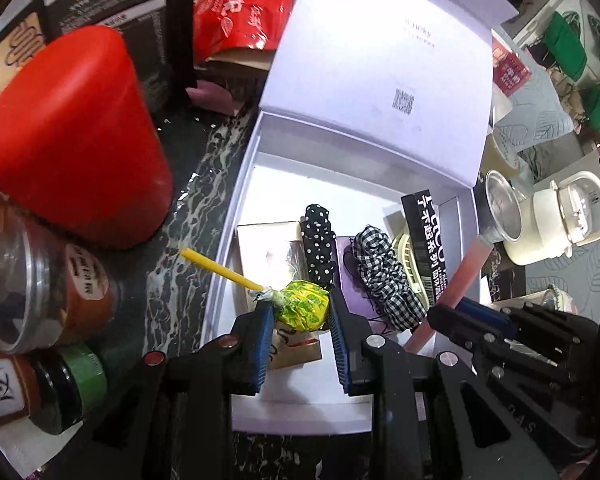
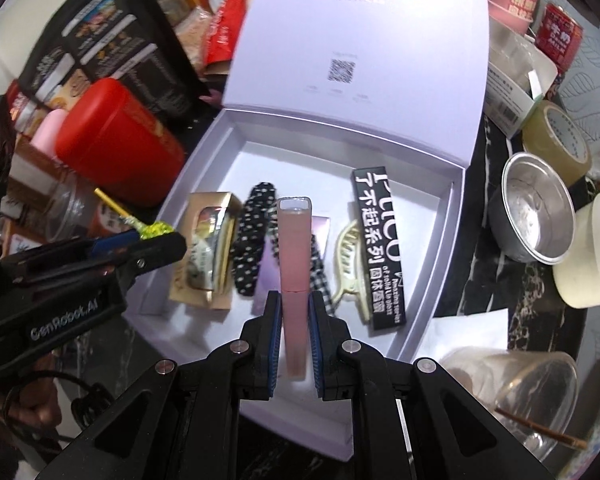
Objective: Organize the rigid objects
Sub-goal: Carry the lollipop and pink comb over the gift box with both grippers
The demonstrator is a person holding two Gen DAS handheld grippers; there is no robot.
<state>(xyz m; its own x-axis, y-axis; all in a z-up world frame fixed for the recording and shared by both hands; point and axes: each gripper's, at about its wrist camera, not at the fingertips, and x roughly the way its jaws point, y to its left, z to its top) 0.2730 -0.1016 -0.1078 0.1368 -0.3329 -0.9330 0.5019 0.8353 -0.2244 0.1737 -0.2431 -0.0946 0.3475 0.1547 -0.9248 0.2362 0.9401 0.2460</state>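
Here, both grippers hang over an open white box [image 2: 456,184] on a cluttered dark marbled bench [image 1: 180,216]. The left gripper [image 1: 298,312] is closed on a lollipop [image 1: 302,308] by its yellow-green wrapped head, above the box's left wall, the stick jutting out past that wall. The right gripper [image 2: 294,320] is pinched tight on a slim pink tube [image 2: 295,264], held upright over the box's middle, above two hair scrunchies [image 2: 252,240], a cream claw clip [image 2: 350,256] and a black carton [image 2: 380,248]. The risk, I judge, is crowding: the bare floor lies mainly toward the lid [image 2: 352,40], so a release here could land either item on the scrunchies, or the lollipop could catch the wall and fall outside.
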